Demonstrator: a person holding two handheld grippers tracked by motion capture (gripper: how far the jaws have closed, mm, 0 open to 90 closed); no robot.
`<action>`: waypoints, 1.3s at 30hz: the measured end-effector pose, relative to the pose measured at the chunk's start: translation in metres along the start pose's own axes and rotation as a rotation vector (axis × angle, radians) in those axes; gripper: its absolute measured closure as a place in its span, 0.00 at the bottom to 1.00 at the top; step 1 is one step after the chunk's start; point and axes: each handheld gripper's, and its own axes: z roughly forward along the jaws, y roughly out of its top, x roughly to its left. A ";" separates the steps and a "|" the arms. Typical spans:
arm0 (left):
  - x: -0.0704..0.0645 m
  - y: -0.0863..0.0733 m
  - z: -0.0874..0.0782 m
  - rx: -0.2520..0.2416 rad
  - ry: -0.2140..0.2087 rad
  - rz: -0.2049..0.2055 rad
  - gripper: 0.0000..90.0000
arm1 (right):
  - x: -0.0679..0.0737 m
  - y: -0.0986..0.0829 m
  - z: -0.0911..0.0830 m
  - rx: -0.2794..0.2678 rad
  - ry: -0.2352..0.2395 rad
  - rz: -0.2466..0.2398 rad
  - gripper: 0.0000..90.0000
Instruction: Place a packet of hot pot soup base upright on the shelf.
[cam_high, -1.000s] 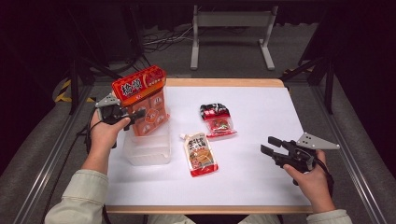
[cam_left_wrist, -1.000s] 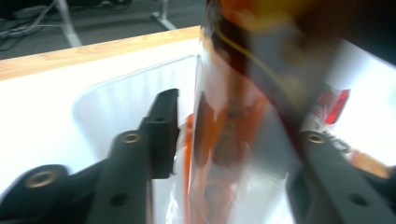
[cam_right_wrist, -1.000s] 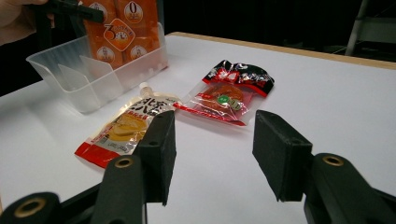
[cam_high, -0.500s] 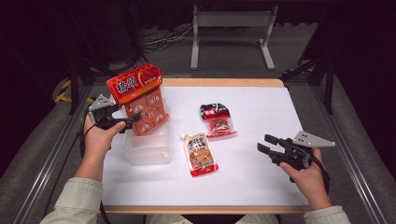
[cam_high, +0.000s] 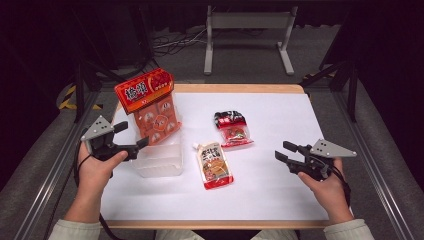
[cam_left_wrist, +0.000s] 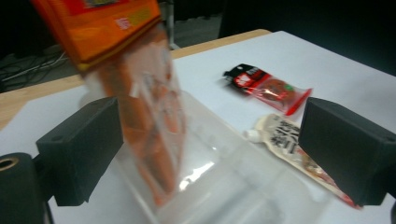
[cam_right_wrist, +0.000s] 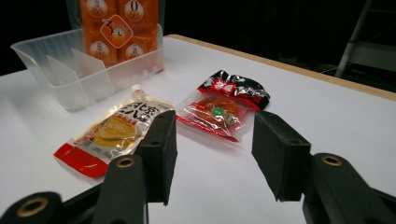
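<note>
Two grippers are idling spread-jawed: the left gripper (cam_high: 131, 140) at left beside the tall orange snack bag (cam_high: 150, 107) leaning in the clear plastic bin (cam_high: 160, 160); the right gripper (cam_high: 283, 151) at lower right.

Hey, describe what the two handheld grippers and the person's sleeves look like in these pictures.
Both the left gripper and the right gripper are black, each with two blocky rectangular jaws and a grey three-cornered plate on top. In the gripper views, brass-coloured ringed holes mark the jaw arms. A black cable trails from the left one along the forearm. The sleeves are pale, cream-coloured, with ribbed cuffs.
</note>
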 end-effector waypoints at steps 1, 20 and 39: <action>-0.006 -0.001 -0.001 -0.007 -0.023 0.005 0.09 | 0.000 0.000 0.000 0.001 -0.001 -0.005 0.53; -0.053 -0.020 0.025 0.069 -0.200 0.031 0.11 | -0.018 0.028 0.030 0.079 0.085 0.039 0.40; -0.060 -0.038 0.008 0.043 -0.200 0.003 0.10 | -0.046 0.054 0.126 0.227 0.067 0.099 0.38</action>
